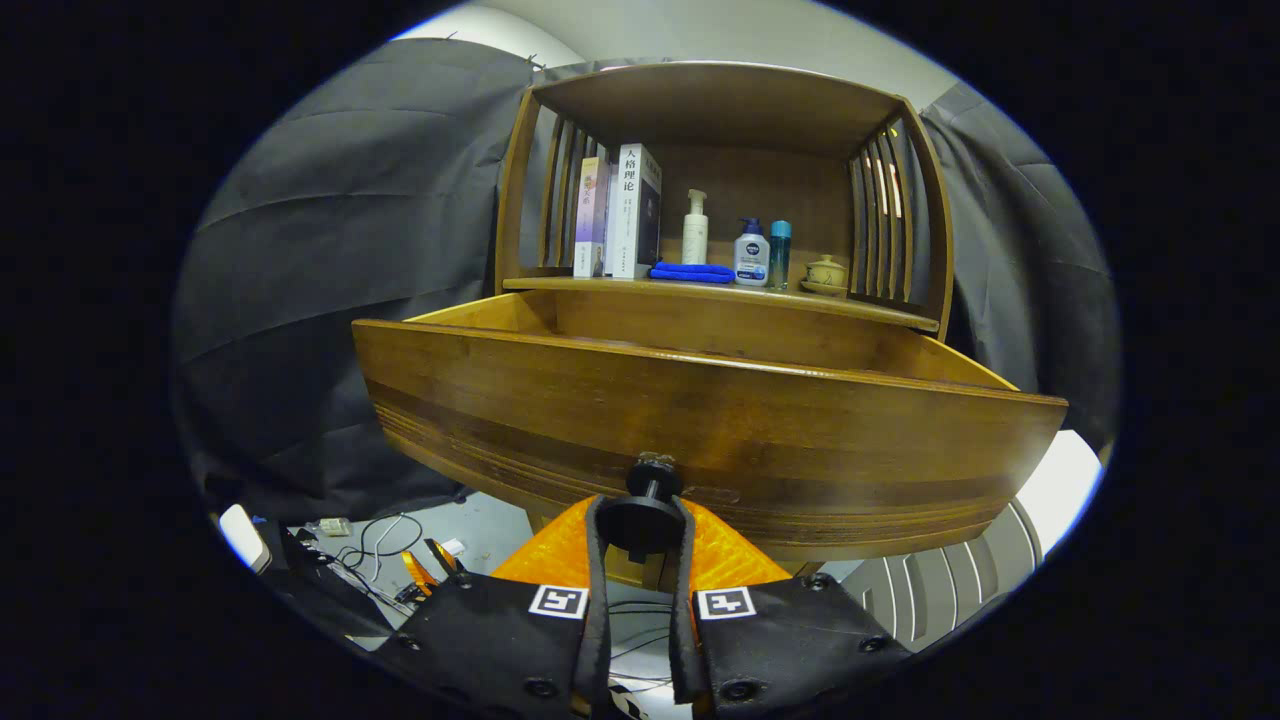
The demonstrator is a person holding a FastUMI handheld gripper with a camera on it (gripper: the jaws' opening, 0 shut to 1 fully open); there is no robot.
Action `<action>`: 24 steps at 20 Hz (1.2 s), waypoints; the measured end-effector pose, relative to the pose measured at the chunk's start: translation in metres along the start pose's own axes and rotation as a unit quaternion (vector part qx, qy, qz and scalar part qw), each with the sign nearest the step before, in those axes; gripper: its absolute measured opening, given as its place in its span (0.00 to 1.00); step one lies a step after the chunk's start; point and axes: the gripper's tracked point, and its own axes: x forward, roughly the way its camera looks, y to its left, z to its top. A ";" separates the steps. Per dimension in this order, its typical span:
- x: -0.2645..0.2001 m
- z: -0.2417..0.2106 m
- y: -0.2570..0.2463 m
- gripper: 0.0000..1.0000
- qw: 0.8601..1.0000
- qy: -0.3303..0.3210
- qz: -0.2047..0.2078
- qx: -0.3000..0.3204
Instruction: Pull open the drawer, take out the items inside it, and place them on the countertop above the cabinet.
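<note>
Sitting on the surface (700, 288) are two books (620, 212); three bottles (752, 254); one blue cloth (692, 272); one small lidded pot (826, 272); one drawer (700, 400) is standing open below.

Soft, even indoor light falls from above the wooden cabinet (720, 180). Its open shelf is well lit and sharp, while the underside of its top panel sits in mild shadow. The drawer (700, 420) front below shows a warm sheen without harsh glare and bows strongly outward from fisheye distortion. The drawer knob (648, 505), clamped between the jaws of the gripper (641, 560), is dark and slightly soft. Below the drawer, the floor looks dimmer and blurrier.
</note>
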 end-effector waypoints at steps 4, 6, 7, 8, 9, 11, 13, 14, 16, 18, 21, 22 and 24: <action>-0.006 -0.002 0.004 0.26 1.000 -0.009 0.006 -0.022; -0.007 -0.002 0.005 0.26 1.000 -0.011 0.007 -0.007; -0.005 -0.004 0.005 0.29 1.000 -0.010 0.008 0.001; -0.005 -0.003 0.006 0.32 1.000 -0.009 0.012 0.006; -0.007 -0.003 0.008 0.40 1.000 -0.007 0.019 0.008; -0.012 0.007 0.009 0.57 0.999 -0.022 0.035 0.003; -0.019 0.018 0.008 0.73 0.998 -0.047 0.043 -0.005; -0.024 0.025 0.007 0.81 0.997 -0.060 0.046 -0.007; -0.033 0.041 0.008 0.98 0.995 -0.084 0.054 -0.008; -0.041 0.059 0.007 0.98 0.992 -0.106 0.060 -0.012; -0.044 0.084 0.005 0.98 0.990 -0.121 0.070 -0.019; -0.045 0.095 0.003 0.98 0.989 -0.126 0.072 -0.021; -0.043 0.113 0.001 0.98 0.988 -0.128 0.081 -0.026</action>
